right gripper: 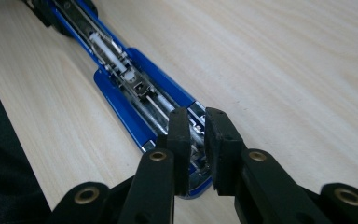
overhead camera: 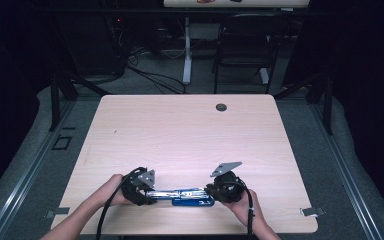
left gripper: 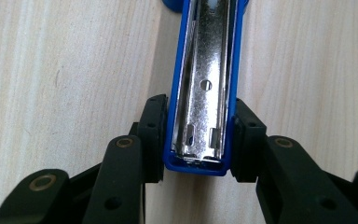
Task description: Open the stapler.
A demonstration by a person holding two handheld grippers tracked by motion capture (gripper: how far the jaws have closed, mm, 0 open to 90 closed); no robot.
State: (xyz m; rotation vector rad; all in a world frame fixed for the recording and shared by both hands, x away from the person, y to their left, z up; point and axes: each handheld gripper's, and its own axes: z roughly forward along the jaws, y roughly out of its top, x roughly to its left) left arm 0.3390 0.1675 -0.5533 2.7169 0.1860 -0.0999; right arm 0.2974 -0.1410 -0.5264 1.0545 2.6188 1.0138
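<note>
Blue stapler point(overhead camera: 186, 196), opened flat | left gripper point(left gripper: 199, 140) pinches its end | right gripper point(right gripper: 196, 140) jaws nearly together over the magazine, gripping nothing | we risk the tips slipping off the metal.

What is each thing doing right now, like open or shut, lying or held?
Blue stapler: swung fully open, lying flat on the table, metal insides facing up.
Left gripper: shut on the stapler's end, one of its fingers on each blue side.
Right gripper: open a narrow gap at the stapler's other end; a grip cannot be told.
Table: bare wood, a round dark cap set near its far edge.
</note>
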